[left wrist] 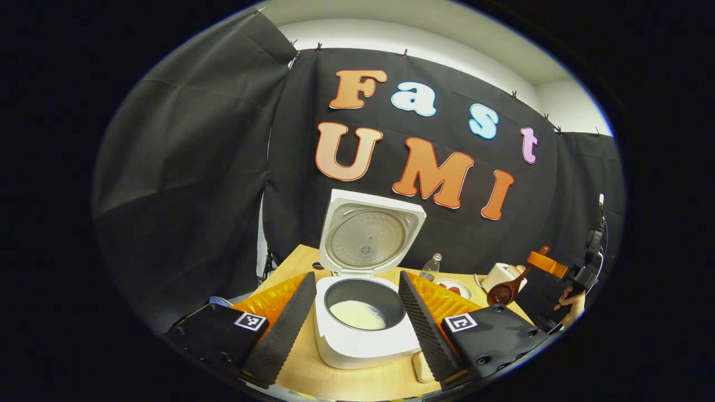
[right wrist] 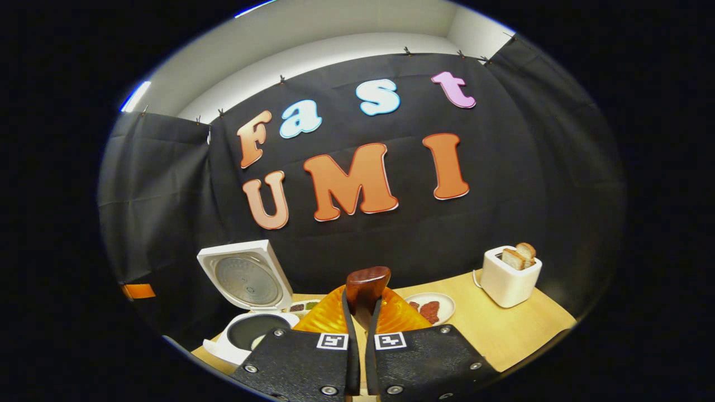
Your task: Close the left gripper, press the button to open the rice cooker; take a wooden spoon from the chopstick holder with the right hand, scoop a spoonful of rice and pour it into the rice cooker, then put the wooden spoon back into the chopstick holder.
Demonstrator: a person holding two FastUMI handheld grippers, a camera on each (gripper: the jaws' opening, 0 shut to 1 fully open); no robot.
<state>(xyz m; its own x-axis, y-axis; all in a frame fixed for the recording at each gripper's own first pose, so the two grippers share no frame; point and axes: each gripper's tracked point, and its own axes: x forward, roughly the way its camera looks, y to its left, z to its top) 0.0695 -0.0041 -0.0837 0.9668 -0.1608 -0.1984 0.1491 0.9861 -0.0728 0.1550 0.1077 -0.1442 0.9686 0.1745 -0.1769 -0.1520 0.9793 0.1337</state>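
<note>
The light wooden bench [left wrist: 357,379] carries a white rice cooker [left wrist: 363,329] with its lid raised, white rice in the dark pot, sitting straight ahead of the left tool [left wrist: 357,326], whose fingers are spread wide either side of it. In the right gripper view a white toaster [right wrist: 507,277] holding bread slices stands ahead and to the right of the right tool [right wrist: 361,329], which is clenched on the dark brown wooden spoon [right wrist: 366,287], well apart from the cooker.

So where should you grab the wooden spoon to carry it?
By its handle, as the right gripper does now: both fingers pinch the thin handle from either side, leaving the wooden spoon bowl free past the fingertips. The round bowl would likely slip.
</note>
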